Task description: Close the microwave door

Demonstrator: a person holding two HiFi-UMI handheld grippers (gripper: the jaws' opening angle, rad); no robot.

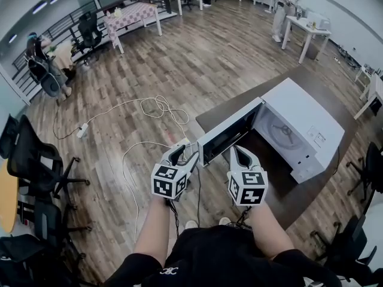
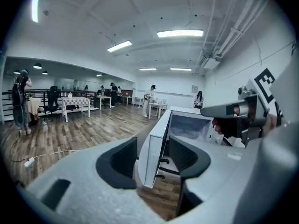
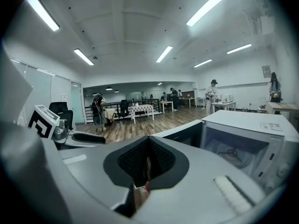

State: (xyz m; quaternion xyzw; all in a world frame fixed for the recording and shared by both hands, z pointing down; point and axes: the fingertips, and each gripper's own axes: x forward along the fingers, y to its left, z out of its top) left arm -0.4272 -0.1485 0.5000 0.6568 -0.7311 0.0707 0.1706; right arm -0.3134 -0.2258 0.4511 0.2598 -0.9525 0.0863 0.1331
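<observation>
A white microwave [image 1: 305,121] stands on a dark brown table [image 1: 287,199], its door [image 1: 230,130] swung wide open toward me. My left gripper [image 1: 179,154] is at the door's free end. In the left gripper view its jaws [image 2: 153,143] are apart, and the door's edge [image 2: 156,129] stands between the pads without being pressed. My right gripper [image 1: 236,151] hovers in front of the open cavity [image 3: 238,148] with its pads together and nothing between them [image 3: 148,150]. The glass turntable shows inside the cavity.
A white cable [image 1: 155,106] with a power strip trails over the wooden floor left of the table. Black office chairs [image 1: 36,160] stand at the left. A person [image 1: 286,8] stands by a white table far off. The table's corner [image 1: 200,121] lies under the door.
</observation>
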